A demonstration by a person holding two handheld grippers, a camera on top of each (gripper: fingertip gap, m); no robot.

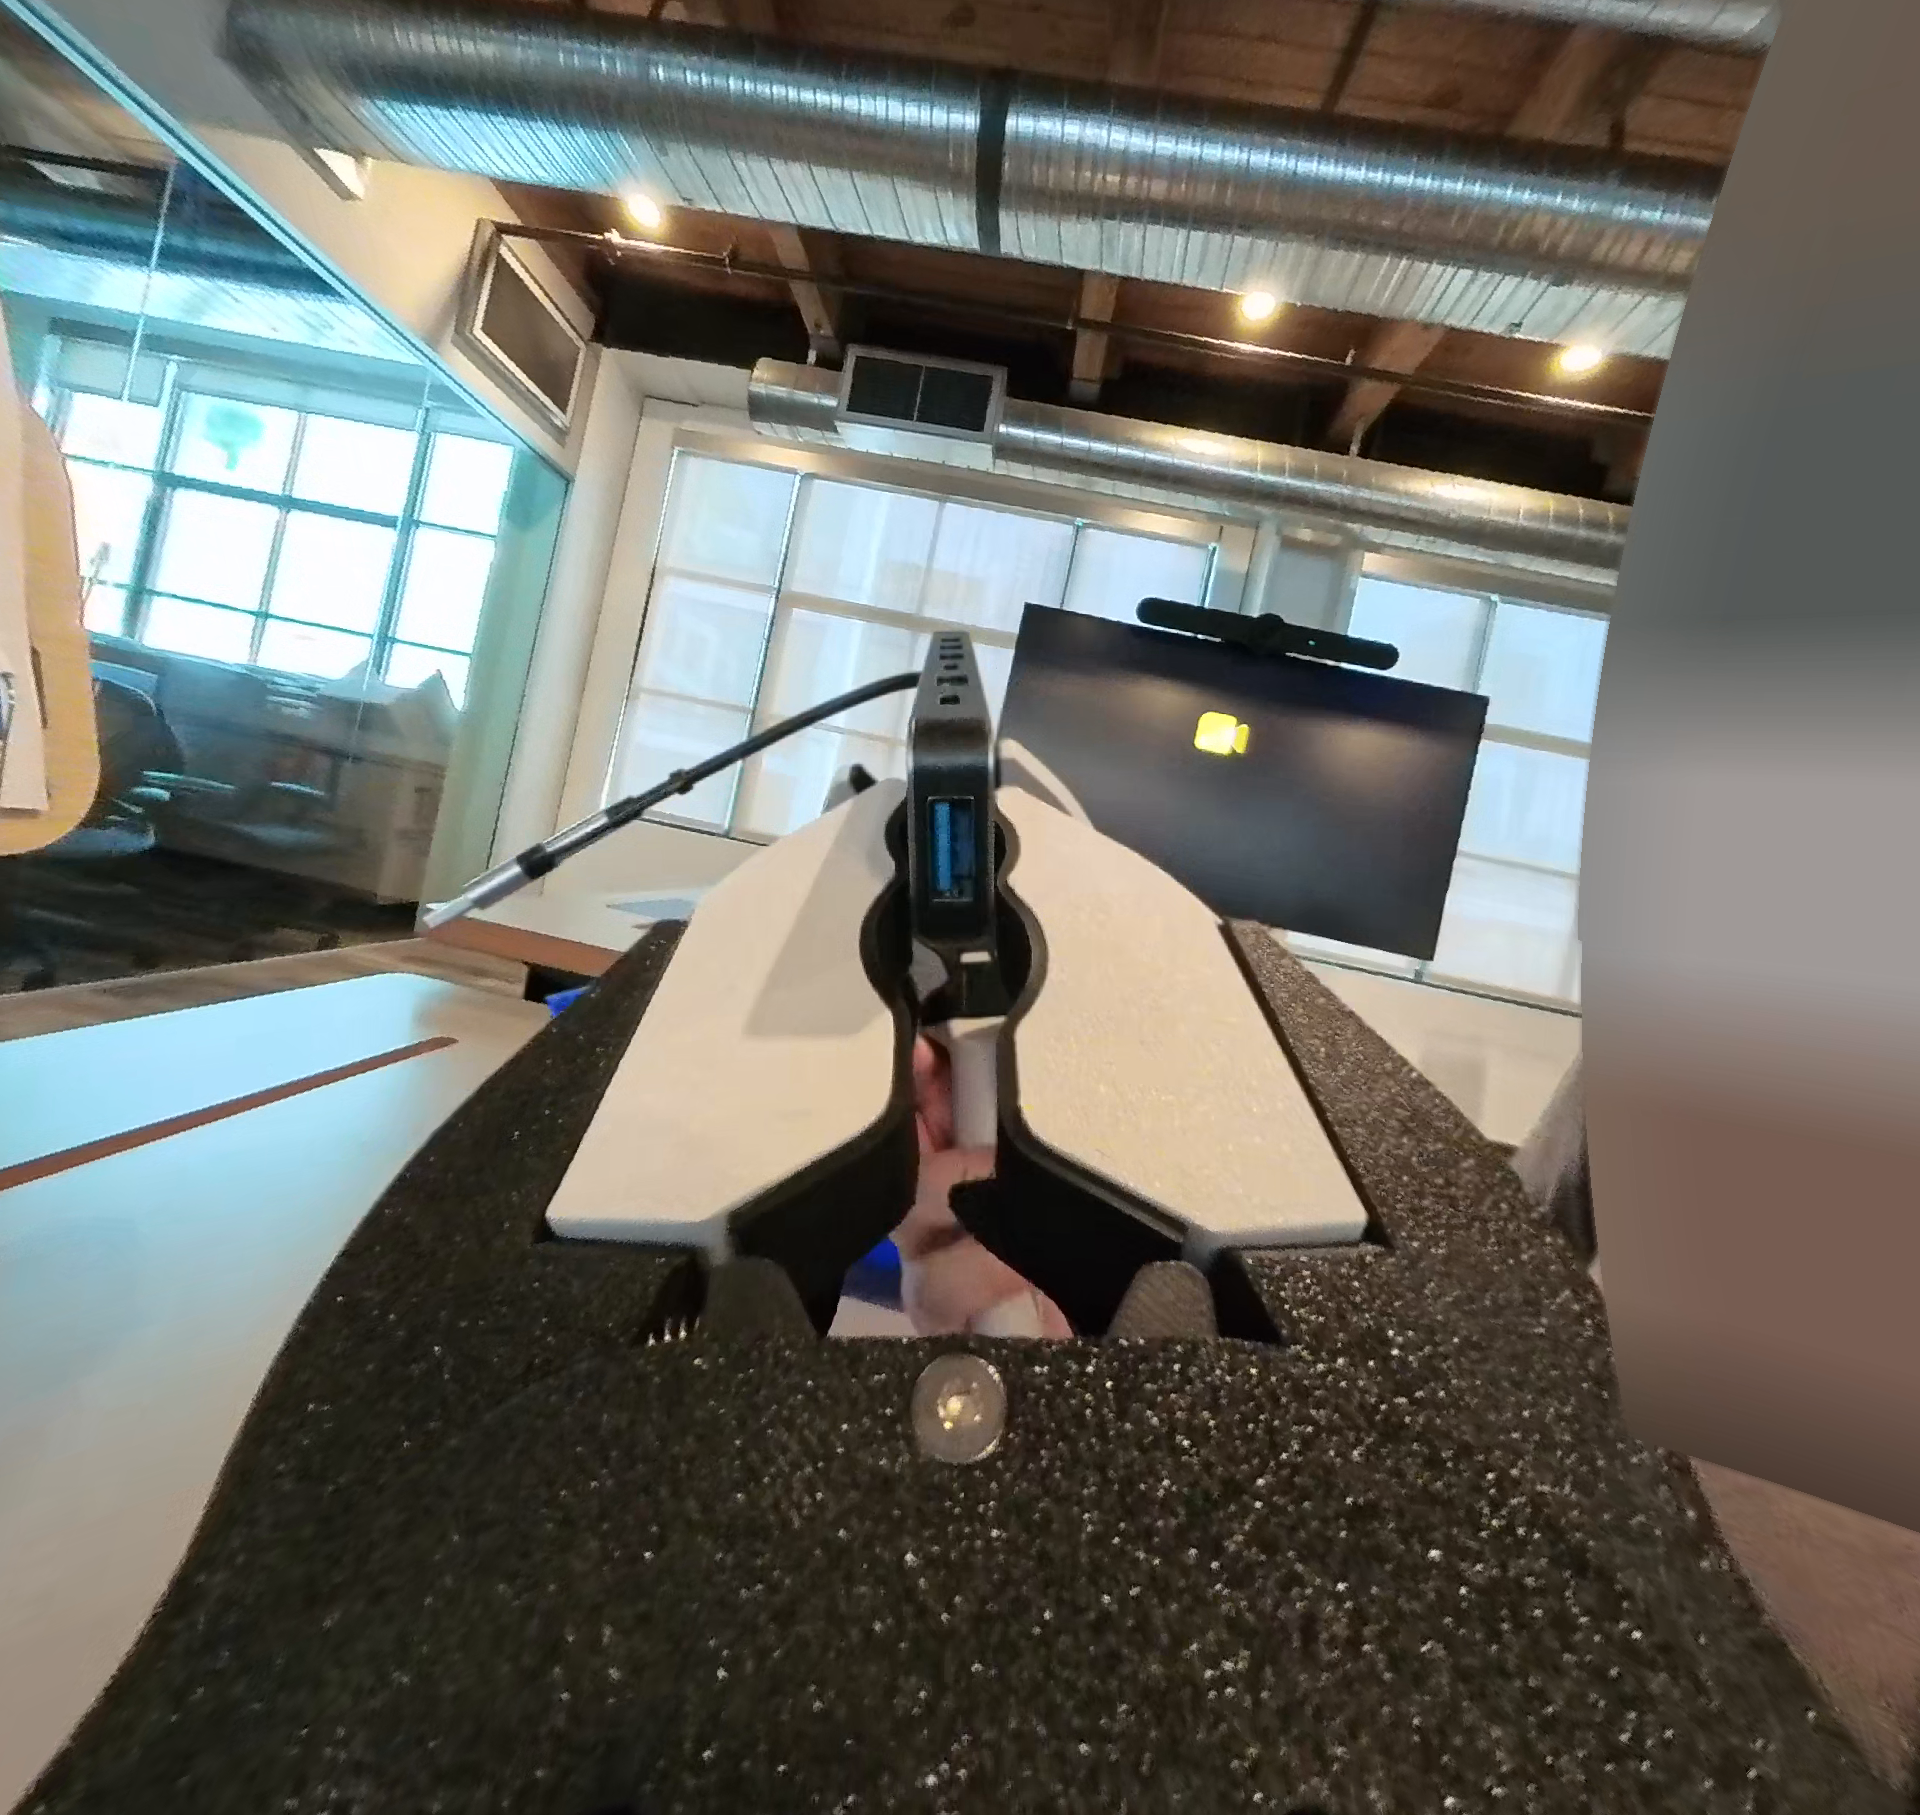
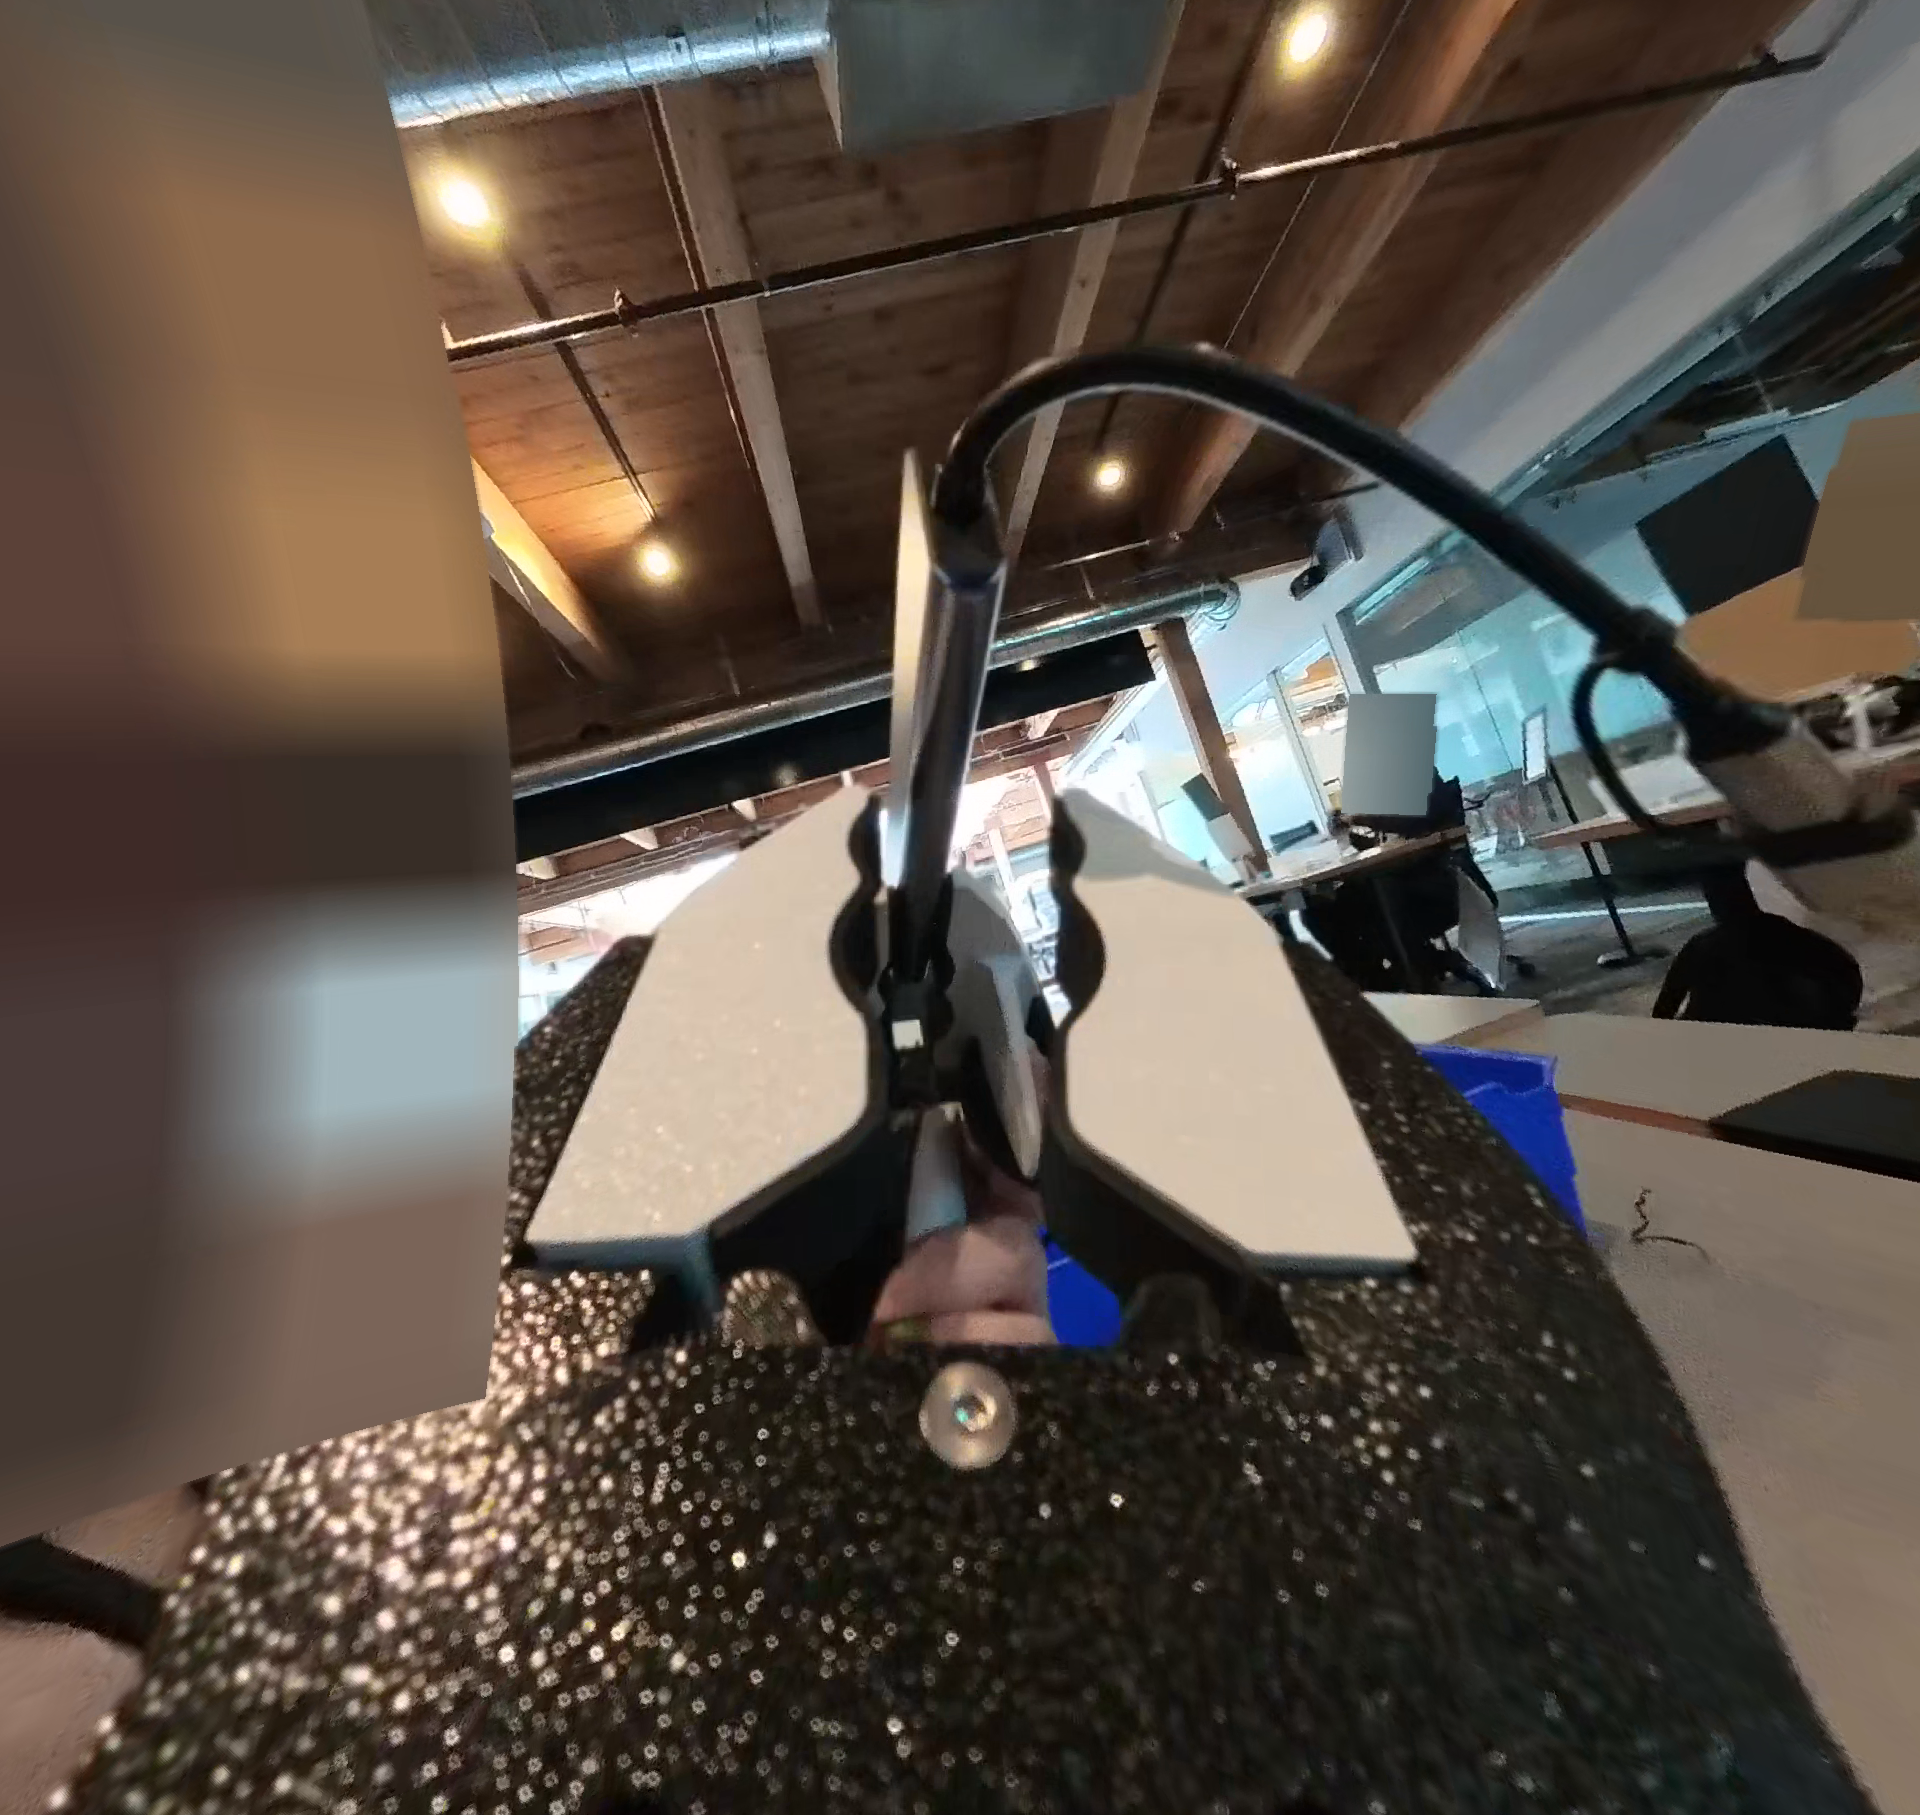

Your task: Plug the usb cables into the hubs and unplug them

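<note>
In the left wrist view my left gripper (image 1: pixel 954 892) is shut on a black USB hub (image 1: pixel 951 757). The hub points up and away, and a blue port (image 1: pixel 954 851) on its near end faces the camera. Its black cable (image 1: pixel 769 737) droops left to a free silver plug (image 1: pixel 488 882). In the right wrist view my right gripper (image 2: pixel 966 892) holds a slim silver and dark hub (image 2: pixel 930 685) upright, against the left finger (image 2: pixel 748 1038). A white curved part (image 2: pixel 997 1017) sits between the hub and the right finger. The hub's black cable (image 2: pixel 1351 456) arcs right to a silver plug (image 2: pixel 1766 778).
Both grippers are raised and tilted toward the ceiling. A white table (image 1: pixel 156 1194) lies below at left, and a dark screen (image 1: pixel 1247 809) stands behind. In the right wrist view a blue bin (image 2: pixel 1507 1111) and a flat black device (image 2: pixel 1818 1111) sit on the table (image 2: pixel 1714 1350). My two grippers' fingertips are within a few centimetres of each other.
</note>
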